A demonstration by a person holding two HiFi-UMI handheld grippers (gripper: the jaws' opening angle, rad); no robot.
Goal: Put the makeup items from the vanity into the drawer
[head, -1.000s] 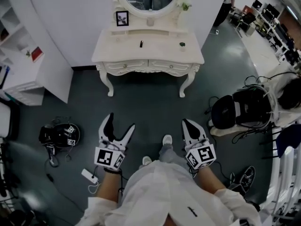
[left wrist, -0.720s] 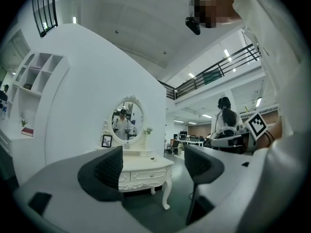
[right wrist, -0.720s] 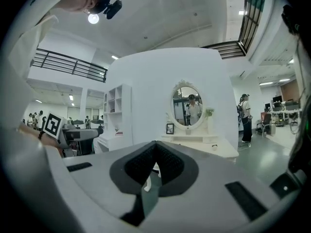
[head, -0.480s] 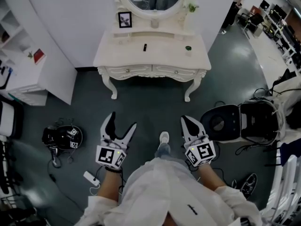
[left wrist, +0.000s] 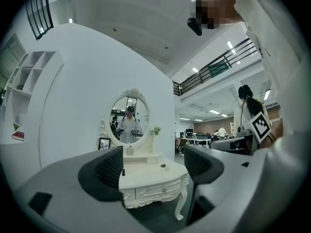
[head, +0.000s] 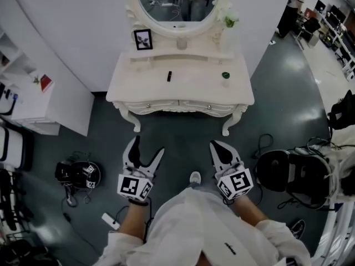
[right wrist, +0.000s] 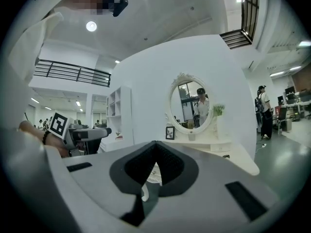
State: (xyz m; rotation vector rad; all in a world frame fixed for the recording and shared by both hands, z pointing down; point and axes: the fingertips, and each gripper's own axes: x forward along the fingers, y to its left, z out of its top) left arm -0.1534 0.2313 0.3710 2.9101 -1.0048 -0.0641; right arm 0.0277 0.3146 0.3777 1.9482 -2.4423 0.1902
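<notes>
Bench: white vanity bench [head: 194, 85] at upper centre of head view, against a white wall; well apart from both grippers.
Makeup items: black stick [head: 169, 76] lying on bench top, left of centre; small jar w/ dark lid [head: 225, 77] upright at right side of top. The two are well apart.
Drawers: left drawer [head: 148, 105] and right drawer [head: 208, 107] seen in bench front, side by side, both closed.
Other things on bench: oval mirror [head: 176, 1] at back, picture frame [head: 142, 39] at back left, small plant [head: 227, 21] at back right.
Left gripper: left gripper [head: 147, 147] held over the floor at lower centre-left; jaws apart, nothing between them. In left gripper view the bench is framed far off in the gap.
Right gripper: right gripper [head: 215, 146] held lower centre-right, level w/ the left; jaws together at the tips, nothing clamped, as seen in right gripper view [right wrist: 154, 147].
Floor: dark grey; black gear w/ cables [head: 75, 173] at lower left, black seat-like object [head: 288, 170] at right. One shoe [head: 194, 177] seen between the grippers.
</notes>
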